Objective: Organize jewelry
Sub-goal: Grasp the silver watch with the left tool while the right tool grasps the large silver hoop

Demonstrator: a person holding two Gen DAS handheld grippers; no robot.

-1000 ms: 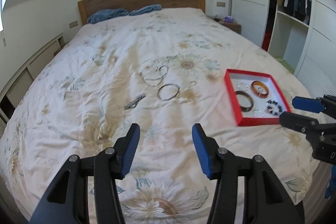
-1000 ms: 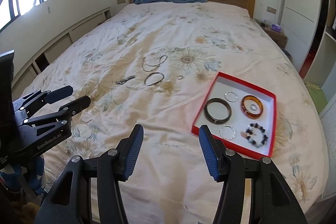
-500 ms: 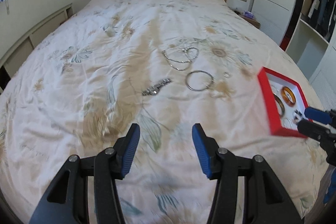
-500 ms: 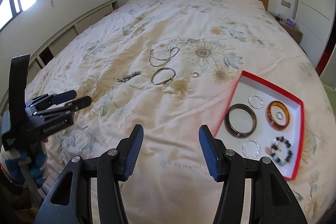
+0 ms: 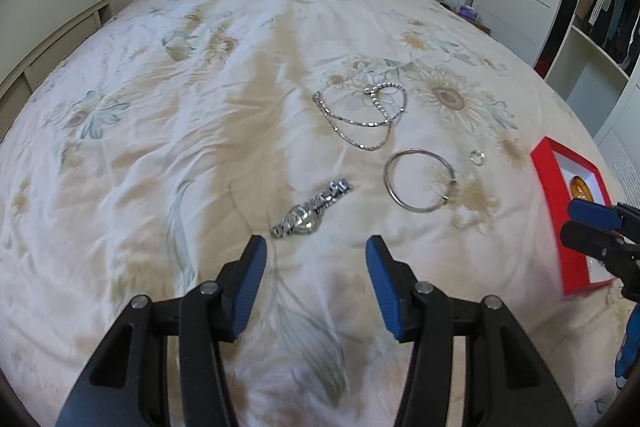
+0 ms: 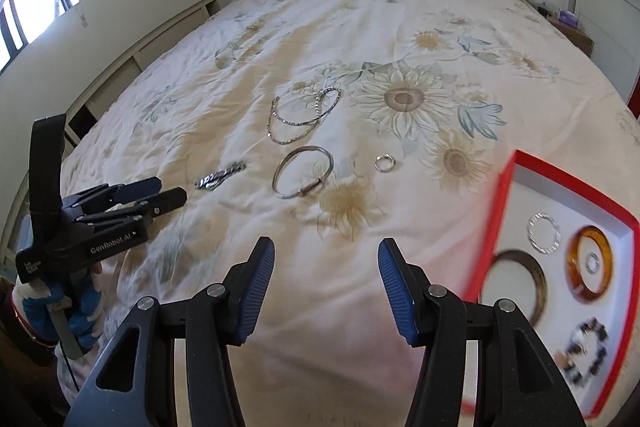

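I held both my left gripper (image 5: 312, 265) and right gripper (image 6: 326, 277) wide and empty, the silver metal wristwatch (image 5: 310, 209) just ahead of the left one, the red-rimmed white jewelry tray (image 6: 560, 183) off to the right gripper's right.

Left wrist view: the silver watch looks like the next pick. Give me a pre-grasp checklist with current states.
1. Left gripper open, holding nothing: ok.
2. Watch ahead of the fingers and unobstructed: ok.
3. Watch apart from silver bangle and necklace: ok.
4. Fingers already around the watch: not ok, short of it.
5. Right gripper open and away from the watch: ok.
6. Free space in red box: ok.
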